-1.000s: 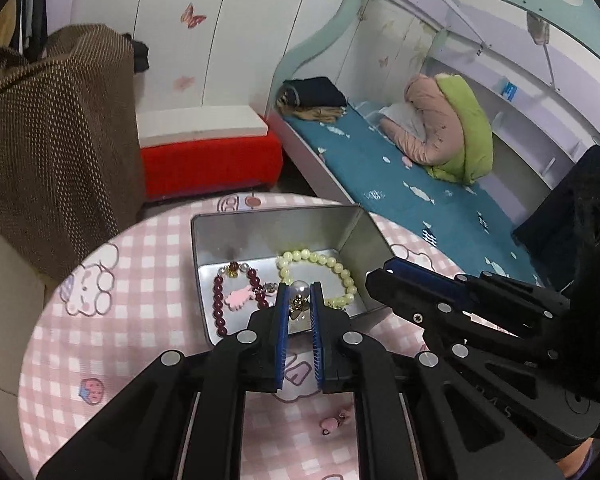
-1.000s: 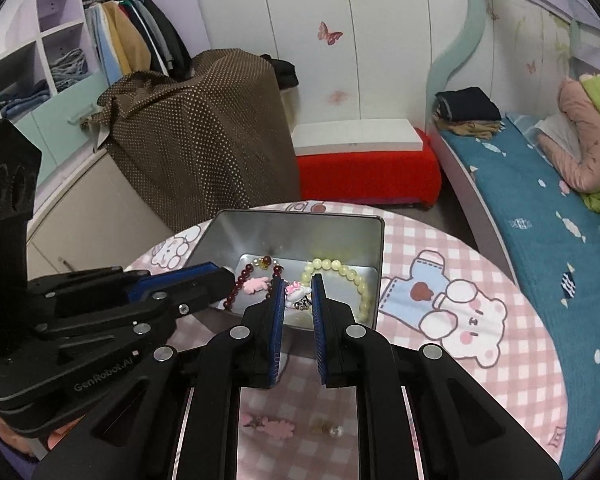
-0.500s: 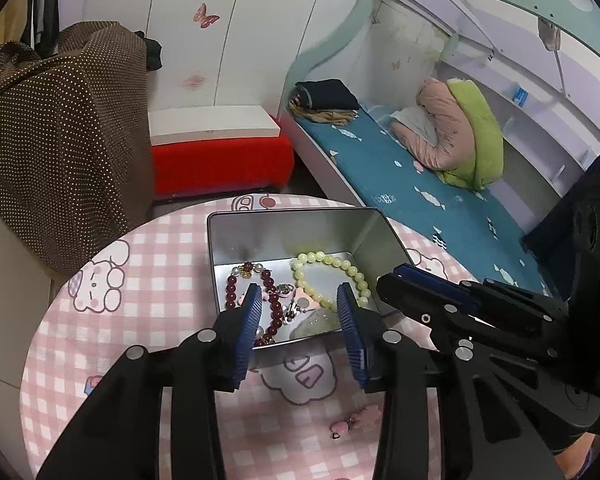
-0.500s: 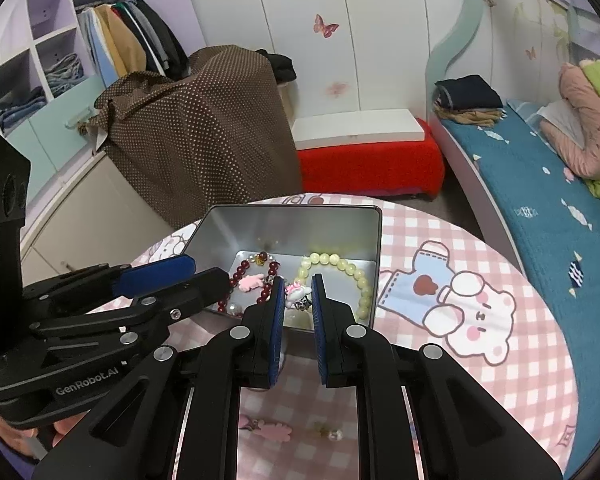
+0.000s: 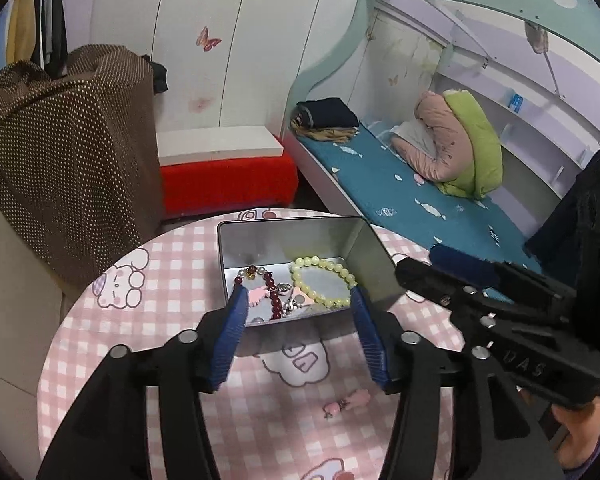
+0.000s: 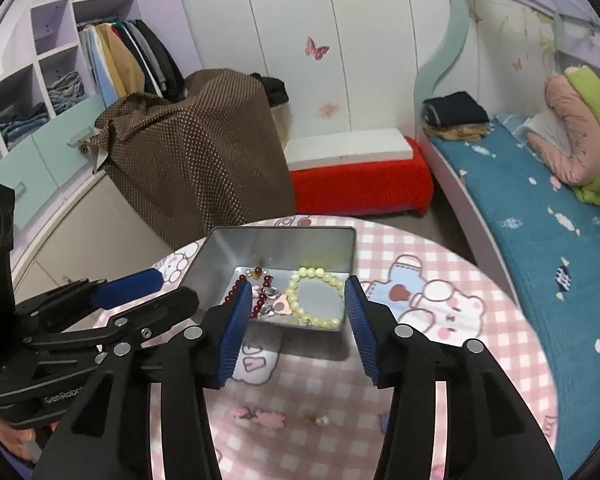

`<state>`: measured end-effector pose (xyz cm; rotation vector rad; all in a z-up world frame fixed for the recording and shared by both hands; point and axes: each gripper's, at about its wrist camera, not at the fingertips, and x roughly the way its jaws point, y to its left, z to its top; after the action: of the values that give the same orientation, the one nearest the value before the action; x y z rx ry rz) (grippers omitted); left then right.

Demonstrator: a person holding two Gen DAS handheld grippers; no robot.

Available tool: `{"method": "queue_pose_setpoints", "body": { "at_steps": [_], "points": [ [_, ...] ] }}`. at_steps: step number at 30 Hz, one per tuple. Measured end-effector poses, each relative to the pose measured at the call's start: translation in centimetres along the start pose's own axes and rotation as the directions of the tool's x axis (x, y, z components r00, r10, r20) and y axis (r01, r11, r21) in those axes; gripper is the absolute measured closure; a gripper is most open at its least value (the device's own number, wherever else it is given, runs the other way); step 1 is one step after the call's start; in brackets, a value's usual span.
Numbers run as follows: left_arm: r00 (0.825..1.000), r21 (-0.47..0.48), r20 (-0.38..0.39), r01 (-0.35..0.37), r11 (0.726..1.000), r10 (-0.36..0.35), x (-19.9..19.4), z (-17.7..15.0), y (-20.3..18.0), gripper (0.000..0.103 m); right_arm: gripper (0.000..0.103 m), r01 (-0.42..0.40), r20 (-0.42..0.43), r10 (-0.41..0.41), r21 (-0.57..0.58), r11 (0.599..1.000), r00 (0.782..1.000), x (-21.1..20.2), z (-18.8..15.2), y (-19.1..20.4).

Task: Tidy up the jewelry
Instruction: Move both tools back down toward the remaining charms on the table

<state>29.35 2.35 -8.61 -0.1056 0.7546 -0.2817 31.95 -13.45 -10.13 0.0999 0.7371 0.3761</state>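
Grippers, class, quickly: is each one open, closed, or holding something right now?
Left gripper: open, holding nothing, above the tin.
Right gripper: open, holding nothing, above the same tin.

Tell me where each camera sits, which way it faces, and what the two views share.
Left wrist: rides the left gripper, looking forward and down along its open fingers at the metal tin; the right gripper and some fingers show at right.
Right wrist: rides the right gripper, open, facing the same tin; the left gripper shows at left.
Shared: the tin, yellow bead bracelet, checked tablecloth, bed and red bench.
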Motion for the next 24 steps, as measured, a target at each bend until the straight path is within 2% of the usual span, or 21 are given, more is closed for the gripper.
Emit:
{"method": "queue_pose_setpoints", "body": {
  "at_steps": [4,10,14,20,24],
  "points": [
    [1.0,0.038,0.022,-0.018,0.999,0.017,-1.3,-0.9,-1.0,0.044,0.047,0.024,0.014,-0.024,-0.024,0.999,1.0,-2.0,-0.9,-0.2],
    [0.999,0.067,0.013,-0.034,0.997,0.034,-1.6,-3.1,-2.6,0.044,0.044,0.041,0.001,-0.041,-0.037,0.998,0.999,-3.7,-2.7,-0.9],
    [0.999,0.072,-0.031,-0.024,0.997,0.026,-0.5,-4.8,-3.4,0.044,0.044,0.052,-0.026,-0.053,-0.036,0.998,0.998,-3.9,-4.5,-1.8],
    [0.992,0.098,-0.115,-0.031,0.995,0.043,2.3,-7.7,-4.5,0.044,0.043,0.061,-0.092,-0.064,-0.033,0.998,0.994,-2.7,-7.1,-3.0],
    [0.987,0.115,-0.145,-0.049,0.992,0.065,3.8,-8.7,-4.9,0.044,0.043,0.059,-0.123,-0.061,-0.026,0.998,0.99,-1.8,-8.4,-3.6]
  ]
}}
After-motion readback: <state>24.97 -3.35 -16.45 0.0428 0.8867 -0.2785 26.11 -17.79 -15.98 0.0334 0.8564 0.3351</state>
